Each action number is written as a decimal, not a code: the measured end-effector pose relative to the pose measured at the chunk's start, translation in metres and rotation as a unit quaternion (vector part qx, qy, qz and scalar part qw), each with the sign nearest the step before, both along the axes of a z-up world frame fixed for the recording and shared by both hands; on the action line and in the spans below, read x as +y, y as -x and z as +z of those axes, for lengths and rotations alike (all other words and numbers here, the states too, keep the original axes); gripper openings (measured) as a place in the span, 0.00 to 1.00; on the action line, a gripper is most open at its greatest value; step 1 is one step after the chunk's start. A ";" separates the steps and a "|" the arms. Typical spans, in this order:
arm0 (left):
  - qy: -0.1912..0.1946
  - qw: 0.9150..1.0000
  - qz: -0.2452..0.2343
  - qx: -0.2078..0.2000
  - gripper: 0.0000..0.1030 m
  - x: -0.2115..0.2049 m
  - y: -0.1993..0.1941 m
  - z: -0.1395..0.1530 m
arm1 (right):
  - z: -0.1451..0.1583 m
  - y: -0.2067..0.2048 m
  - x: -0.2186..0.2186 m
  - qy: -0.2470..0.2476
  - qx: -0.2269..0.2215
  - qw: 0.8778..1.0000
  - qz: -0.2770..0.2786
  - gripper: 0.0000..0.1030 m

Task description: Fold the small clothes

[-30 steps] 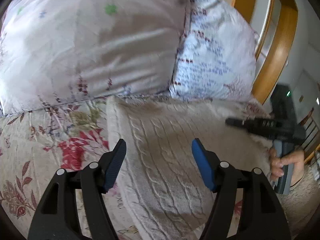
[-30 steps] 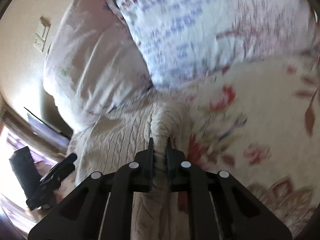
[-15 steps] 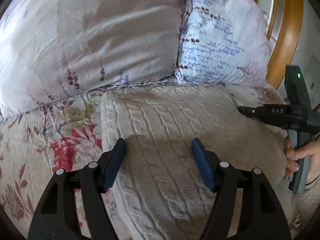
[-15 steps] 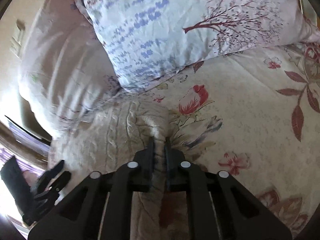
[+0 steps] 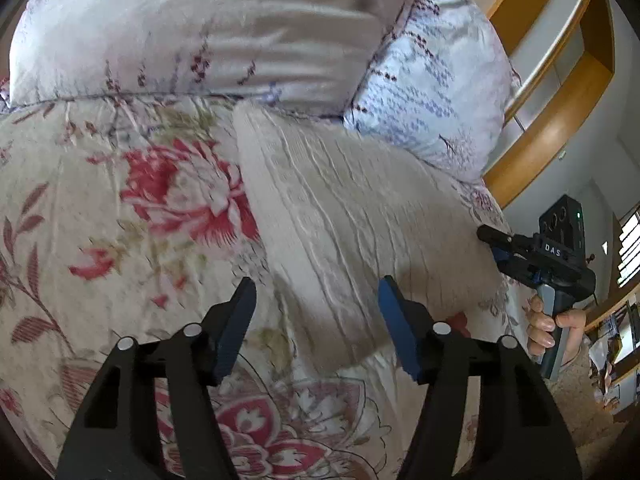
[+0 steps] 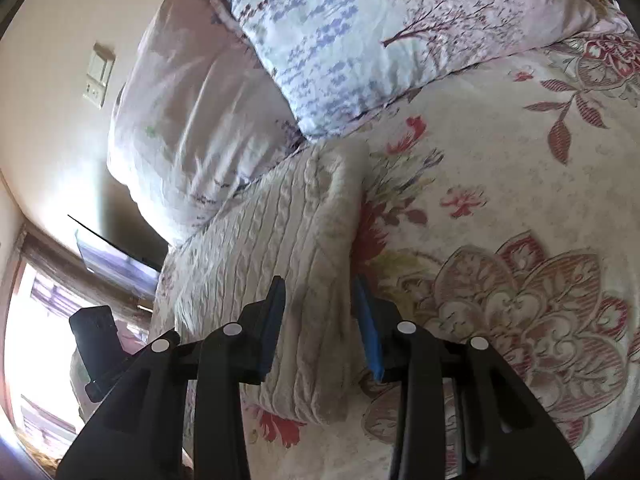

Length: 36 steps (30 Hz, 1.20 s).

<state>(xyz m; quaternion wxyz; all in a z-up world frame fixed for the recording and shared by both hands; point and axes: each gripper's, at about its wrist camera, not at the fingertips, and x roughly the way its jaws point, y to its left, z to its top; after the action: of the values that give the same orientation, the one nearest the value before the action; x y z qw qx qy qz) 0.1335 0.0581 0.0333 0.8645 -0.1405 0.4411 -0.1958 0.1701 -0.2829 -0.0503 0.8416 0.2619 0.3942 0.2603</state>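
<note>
A cream cable-knit garment [image 5: 344, 224] lies folded on the floral bedsheet, its far edge against the pillows; it also shows in the right wrist view [image 6: 280, 248]. My left gripper [image 5: 316, 304] is open and empty, held above the garment's near corner. My right gripper [image 6: 320, 300] is open, its jaws on either side of the garment's folded edge without gripping it. The right gripper also shows at the right of the left wrist view [image 5: 496, 240], beside the garment's right edge.
Two pillows lie at the head of the bed, a pale pink one [image 5: 208, 28] and a blue-printed one [image 5: 432, 92]. A wooden headboard frame [image 5: 560, 100] stands behind them. The floral bedsheet [image 6: 520, 280] spreads to the right. A wall switch [image 6: 98, 76] is at the left.
My right gripper has opened and let go of the garment's folded edge. My left gripper has drawn back toward the near corner, still open. The garment now lies flat.
</note>
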 end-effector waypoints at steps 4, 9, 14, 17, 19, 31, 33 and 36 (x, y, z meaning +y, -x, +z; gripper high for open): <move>0.005 1.000 -0.006 0.015 0.43 -0.008 0.000 -0.010 | -0.002 0.000 0.006 0.006 -0.004 1.000 0.004 0.16; 0.019 1.000 -0.001 0.022 0.32 -0.004 -0.003 -0.012 | 0.008 0.008 0.003 0.026 -0.038 0.999 -0.015 0.10; 0.017 0.999 0.001 0.029 0.28 0.001 -0.004 -0.020 | -0.010 0.003 0.009 0.060 -0.011 0.997 -0.038 0.10; 0.006 1.000 0.001 0.020 0.33 0.000 -0.003 -0.021 | -0.007 0.006 0.010 0.072 -0.021 0.996 -0.039 0.11; -0.013 1.000 0.007 -0.001 0.41 -0.003 0.003 -0.014 | 0.004 0.015 0.011 0.092 -0.041 0.994 -0.044 0.21; -0.159 0.979 -0.020 -0.127 0.57 -0.077 0.027 0.023 | 0.024 0.059 0.051 0.173 -0.138 0.975 0.002 0.28; -0.169 0.978 -0.019 -0.119 0.57 -0.085 0.024 0.018 | 0.020 0.058 0.054 0.178 -0.133 0.975 0.003 0.28; -0.192 0.974 -0.015 -0.122 0.61 -0.093 0.023 0.012 | 0.018 0.061 0.056 0.194 -0.136 0.971 0.005 0.28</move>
<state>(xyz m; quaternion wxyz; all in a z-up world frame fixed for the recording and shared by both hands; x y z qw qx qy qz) 0.1101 -0.0350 0.0457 0.9195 0.0601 0.3636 -0.1364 0.1095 -0.2271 -0.0319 0.9209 0.0537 0.3200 0.2158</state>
